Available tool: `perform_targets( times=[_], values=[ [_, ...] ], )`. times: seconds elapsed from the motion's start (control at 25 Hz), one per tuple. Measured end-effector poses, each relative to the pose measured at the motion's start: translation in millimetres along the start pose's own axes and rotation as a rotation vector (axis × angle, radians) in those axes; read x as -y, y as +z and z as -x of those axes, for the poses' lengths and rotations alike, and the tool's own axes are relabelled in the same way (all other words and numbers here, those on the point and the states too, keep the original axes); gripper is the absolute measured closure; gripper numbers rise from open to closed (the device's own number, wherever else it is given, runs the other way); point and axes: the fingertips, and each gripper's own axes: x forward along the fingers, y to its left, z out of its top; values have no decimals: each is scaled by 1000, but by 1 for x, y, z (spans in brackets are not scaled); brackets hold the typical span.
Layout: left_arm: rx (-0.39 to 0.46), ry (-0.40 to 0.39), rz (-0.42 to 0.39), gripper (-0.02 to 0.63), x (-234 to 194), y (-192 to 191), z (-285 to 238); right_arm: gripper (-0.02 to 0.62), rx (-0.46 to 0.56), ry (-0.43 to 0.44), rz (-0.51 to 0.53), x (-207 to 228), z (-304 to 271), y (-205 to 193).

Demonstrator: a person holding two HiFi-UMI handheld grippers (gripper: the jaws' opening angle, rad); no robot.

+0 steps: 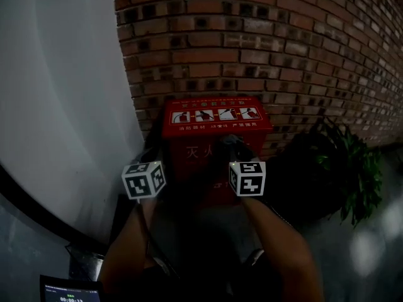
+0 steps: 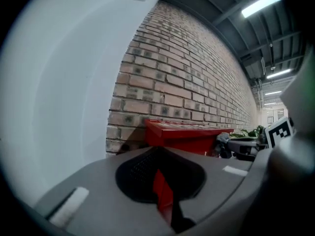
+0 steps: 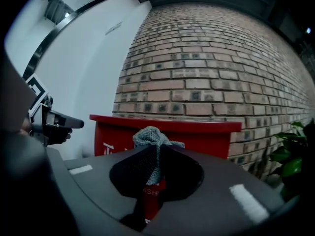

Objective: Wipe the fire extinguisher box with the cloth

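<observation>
The red fire extinguisher box [image 1: 217, 126] stands on the floor against the brick wall, with white pictograms on its lid. My right gripper [image 1: 233, 148] is held up in front of the box's front face, shut on a bunched grey cloth [image 3: 149, 137] that sticks up between its jaws. The box [image 3: 202, 134] is just beyond the cloth, and I cannot tell whether they touch. My left gripper [image 1: 152, 163] hangs at the box's left front corner, jaws close together with nothing between them. The left gripper view has the box [image 2: 183, 134] ahead, with the right gripper [image 2: 239, 145] beside it.
A brick wall [image 1: 264, 36] runs behind the box. A white curved wall [image 1: 56, 93] rises on the left. A green potted plant [image 1: 352, 175] stands to the right of the box. A small screen [image 1: 69, 290] shows at the bottom left.
</observation>
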Motion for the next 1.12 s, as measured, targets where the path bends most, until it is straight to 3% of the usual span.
perform_targets(
  times=[0.32, 0.56, 0.76, 0.96, 1.12],
  values=[
    [-21, 8, -44, 604, 9, -8, -6, 555, -5, -159, -62, 103, 26, -11],
    [-14, 9, -71, 604, 22, -7, -7, 554, -2, -164, -86, 111, 28, -15],
    [-6, 2, -51, 604, 27, -7, -1, 554, -16, -77, -72, 61, 21, -16],
    [1, 24, -15, 604, 3, -1, 19, 554, -34, 94, -46, -39, -2, -17],
    [2, 63, -48, 604, -24, -1, 41, 554, -48, 193, -25, -114, -21, -27]
  ],
)
